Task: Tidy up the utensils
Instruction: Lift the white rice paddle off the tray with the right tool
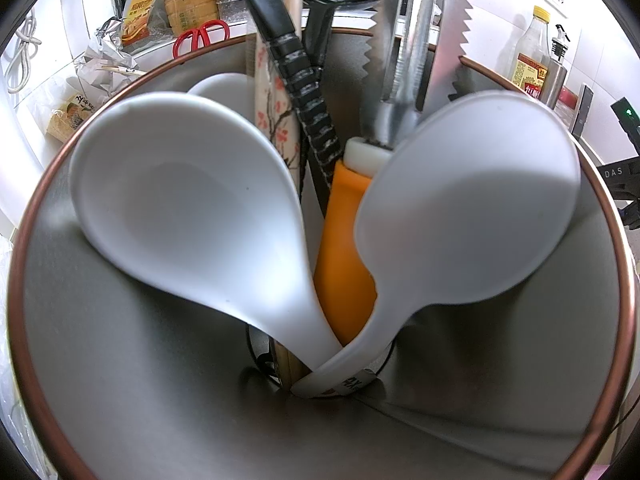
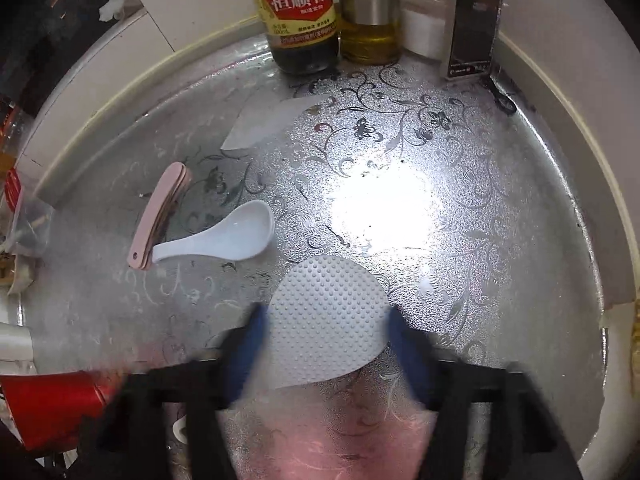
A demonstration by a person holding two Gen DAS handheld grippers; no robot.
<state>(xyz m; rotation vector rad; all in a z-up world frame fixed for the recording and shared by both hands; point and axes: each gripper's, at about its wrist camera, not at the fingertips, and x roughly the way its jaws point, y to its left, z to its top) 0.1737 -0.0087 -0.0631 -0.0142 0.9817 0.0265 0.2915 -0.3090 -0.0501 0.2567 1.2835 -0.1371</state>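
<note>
Foil countertop (image 2: 460,168): rice paddle (image 2: 328,328) between right tool's (image 2: 324,344) fingers.

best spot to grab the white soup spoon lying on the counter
Grip the white soup spoon by its handle, the narrow end beside the pink folded tool. Come from above with the right claw across the handle: the spoon lies flat, bowl up, and the bowl looks too wide and rounded to pinch securely.

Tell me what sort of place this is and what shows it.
Most likely a home kitchen counter. A vinegar bottle and an oil dispenser stand by the wall on a foil-covered countertop, and a steel utensil holder is packed with spoons and tools.
</note>
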